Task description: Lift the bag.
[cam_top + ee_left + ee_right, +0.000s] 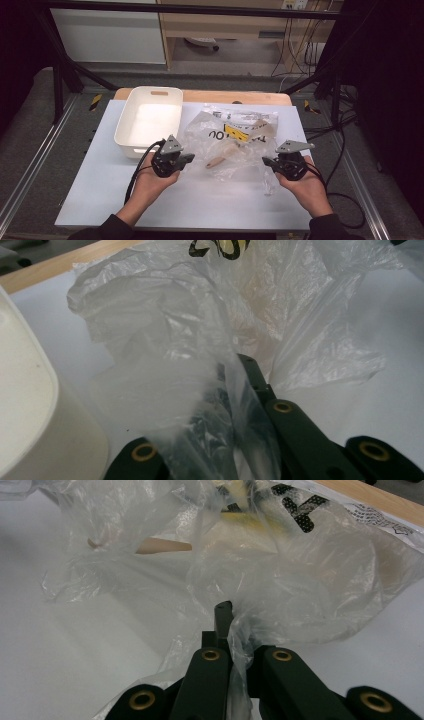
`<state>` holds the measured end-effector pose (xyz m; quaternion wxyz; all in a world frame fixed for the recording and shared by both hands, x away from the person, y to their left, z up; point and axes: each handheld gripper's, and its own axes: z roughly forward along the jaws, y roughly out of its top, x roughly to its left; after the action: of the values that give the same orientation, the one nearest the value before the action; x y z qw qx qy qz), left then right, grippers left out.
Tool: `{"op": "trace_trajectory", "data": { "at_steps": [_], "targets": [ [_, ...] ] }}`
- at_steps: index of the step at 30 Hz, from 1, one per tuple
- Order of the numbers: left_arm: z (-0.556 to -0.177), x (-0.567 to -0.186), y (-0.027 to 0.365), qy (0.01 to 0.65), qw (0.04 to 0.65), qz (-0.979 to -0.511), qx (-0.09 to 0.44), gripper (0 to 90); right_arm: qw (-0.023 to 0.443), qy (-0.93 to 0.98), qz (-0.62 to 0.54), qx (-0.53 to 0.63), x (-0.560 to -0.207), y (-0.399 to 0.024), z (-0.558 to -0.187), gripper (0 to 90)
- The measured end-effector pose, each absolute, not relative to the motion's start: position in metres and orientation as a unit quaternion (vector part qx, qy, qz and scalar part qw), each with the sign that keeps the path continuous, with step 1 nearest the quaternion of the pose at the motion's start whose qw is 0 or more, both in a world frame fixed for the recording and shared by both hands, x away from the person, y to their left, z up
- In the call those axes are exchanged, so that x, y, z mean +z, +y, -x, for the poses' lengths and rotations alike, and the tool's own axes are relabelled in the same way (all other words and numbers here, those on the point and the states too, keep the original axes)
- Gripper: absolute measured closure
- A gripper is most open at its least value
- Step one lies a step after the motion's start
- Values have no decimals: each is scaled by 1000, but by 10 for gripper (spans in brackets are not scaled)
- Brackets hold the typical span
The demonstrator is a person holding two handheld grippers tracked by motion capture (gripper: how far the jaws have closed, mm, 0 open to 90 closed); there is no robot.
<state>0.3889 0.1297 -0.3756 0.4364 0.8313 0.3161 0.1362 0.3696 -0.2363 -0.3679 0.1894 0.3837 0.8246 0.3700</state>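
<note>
— Beside the white rectangular plastic tub (148, 121), on its right: what is listed?
— Item one: crumpled clear plastic bag (235, 142) with black and yellow print, on the white table sheet (200, 200); a wooden-handled piece (216, 161) inside.
— Grippers?
— Left gripper (186, 159), just below the tub: clamped on the bag's near-left edge; right gripper (267, 161), far side of the bag from the tub: pinching its film.

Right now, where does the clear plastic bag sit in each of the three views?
High view: the clear plastic bag lies crumpled at table centre, between the two grippers, right of the white bin.
Left gripper view: it spreads across the upper middle, its edge pinched in the jaws.
Right gripper view: it covers the top and centre, film clamped in the jaws.
Shared landmark: the bag's black-and-yellow print.
</note>
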Motion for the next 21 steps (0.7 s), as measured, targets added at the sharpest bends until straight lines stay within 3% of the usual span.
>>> {"op": "trace_trajectory", "data": {
  "at_steps": [9,21],
  "targets": [
    [-398,-371,132,318,426,-836,134,900,193,835,-365,364,-356,-224,-383,900],
    [-410,-349,141,326,438,-828,131,900,219,822,-361,382,-316,-222,-401,900]
  ]
}}
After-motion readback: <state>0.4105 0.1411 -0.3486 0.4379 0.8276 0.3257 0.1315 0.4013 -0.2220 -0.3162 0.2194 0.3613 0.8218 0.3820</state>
